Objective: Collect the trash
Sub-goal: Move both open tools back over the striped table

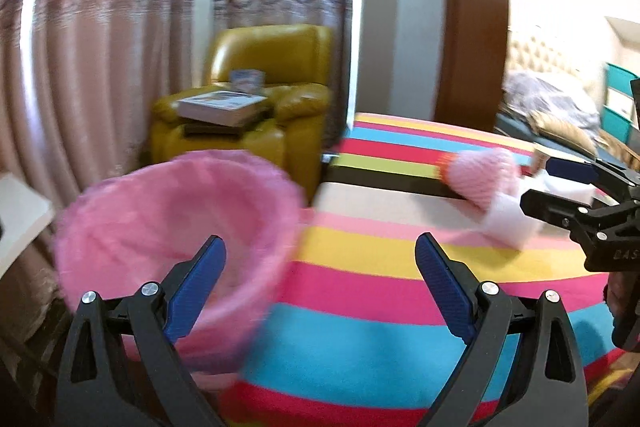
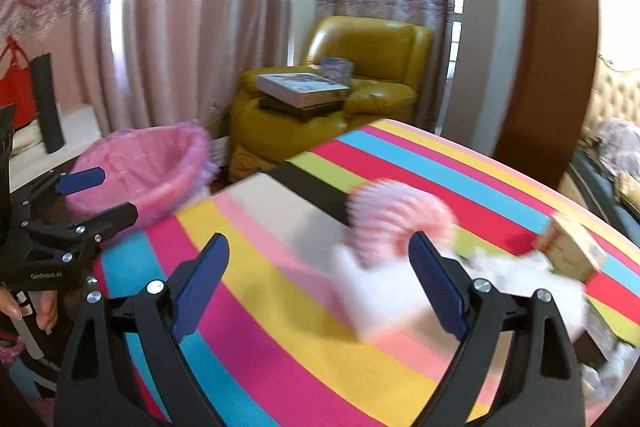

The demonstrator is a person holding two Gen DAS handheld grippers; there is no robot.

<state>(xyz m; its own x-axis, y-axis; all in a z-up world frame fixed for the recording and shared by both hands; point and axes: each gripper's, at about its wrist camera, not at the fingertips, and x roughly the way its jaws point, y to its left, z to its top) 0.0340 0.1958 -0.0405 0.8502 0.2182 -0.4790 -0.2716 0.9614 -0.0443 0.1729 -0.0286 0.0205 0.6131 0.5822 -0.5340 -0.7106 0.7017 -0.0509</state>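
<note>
A bin lined with a pink bag [image 1: 168, 239] stands off the left edge of the striped table [image 1: 360, 267]; it also shows in the right wrist view [image 2: 140, 167]. My left gripper [image 1: 320, 259] is open and empty, between bin and table. My right gripper [image 2: 320, 259] is open and empty above the table; it shows at the right of the left wrist view [image 1: 560, 187]. On the table lie a pink ribbed object [image 2: 396, 215], a white crumpled paper [image 2: 380, 291], and a small tan carton [image 2: 572, 251]. The pink object [image 1: 484, 175] and white paper [image 1: 508, 223] are blurred.
A yellow armchair [image 1: 260, 99] with books [image 1: 224, 107] stands behind the table by pink curtains [image 1: 100, 47]. A brown door frame [image 1: 472, 27] rises at the right. A black speaker [image 2: 46, 103] stands at the left. A hand [image 2: 24, 307] holds the left gripper.
</note>
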